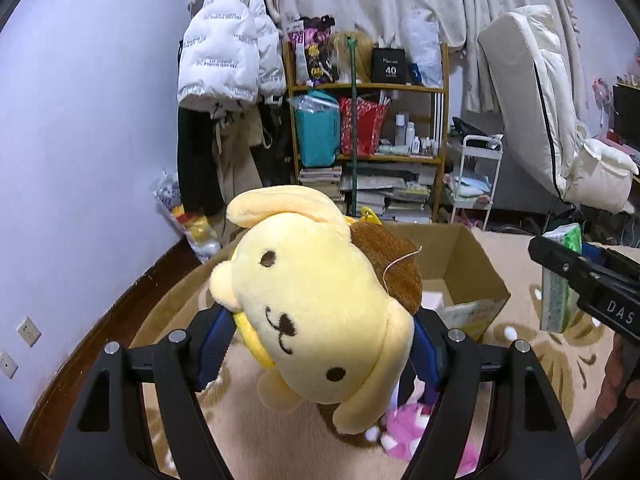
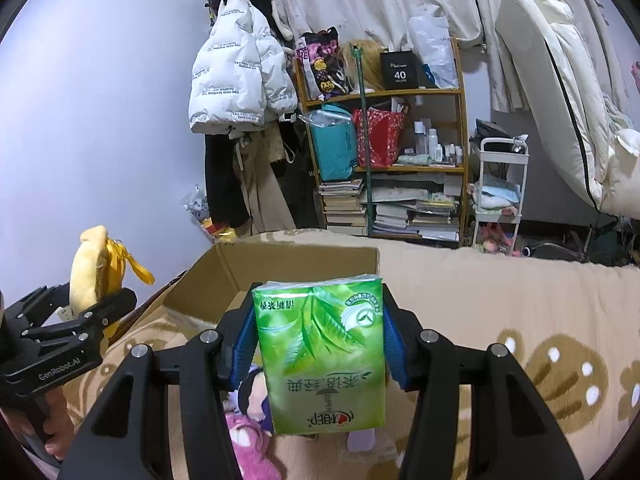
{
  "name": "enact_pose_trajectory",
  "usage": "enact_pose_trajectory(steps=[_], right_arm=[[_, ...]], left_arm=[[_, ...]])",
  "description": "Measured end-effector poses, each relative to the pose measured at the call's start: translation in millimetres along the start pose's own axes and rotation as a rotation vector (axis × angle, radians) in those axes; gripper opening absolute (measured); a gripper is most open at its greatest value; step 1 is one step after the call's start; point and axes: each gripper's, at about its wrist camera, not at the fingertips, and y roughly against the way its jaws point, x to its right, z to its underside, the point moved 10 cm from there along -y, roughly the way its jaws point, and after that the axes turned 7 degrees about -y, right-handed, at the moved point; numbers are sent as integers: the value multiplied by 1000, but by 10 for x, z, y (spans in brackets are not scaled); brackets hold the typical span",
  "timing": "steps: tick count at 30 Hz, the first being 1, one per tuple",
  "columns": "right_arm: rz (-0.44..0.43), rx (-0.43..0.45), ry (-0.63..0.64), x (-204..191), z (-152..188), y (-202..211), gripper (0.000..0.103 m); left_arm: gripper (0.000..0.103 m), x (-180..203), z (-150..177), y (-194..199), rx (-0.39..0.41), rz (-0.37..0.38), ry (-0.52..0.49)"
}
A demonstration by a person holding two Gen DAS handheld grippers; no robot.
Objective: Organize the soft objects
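Observation:
My left gripper is shut on a yellow plush dog with a brown cap, held in the air above the beige blanket. Its blue pads press both sides of the head. My right gripper is shut on a green tissue pack, upright between its blue pads. Each hand shows in the other's view: the tissue pack at the right, the plush dog at the left. An open cardboard box lies just beyond both grippers on the bed. Pink plush toys lie below.
A wooden shelf packed with bags, bottles and books stands at the back wall. White jackets hang left of it. A white trolley and a leaning mattress are at the right. A purple-haired doll lies under the tissue pack.

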Motion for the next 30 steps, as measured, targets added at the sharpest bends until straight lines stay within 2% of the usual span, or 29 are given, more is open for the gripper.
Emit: enact_pose_trajectory(steps=[13,18,26,30], right_arm=[[-18,-18,23,-16,-123,-316,57],[-23,-31,73,-75,-118,-443,57],[-47,-45,94,-158,-115,-657,57],[-57,-52,97,-177,-78,-747,57]], left_arm=[[75,86,-408,-386,31,-4,-78],[75,114,-452,-505,28,12,-97],[75,169,-433,-691,10,13,-116],[75,251,-403,-760,3,36,-117]])
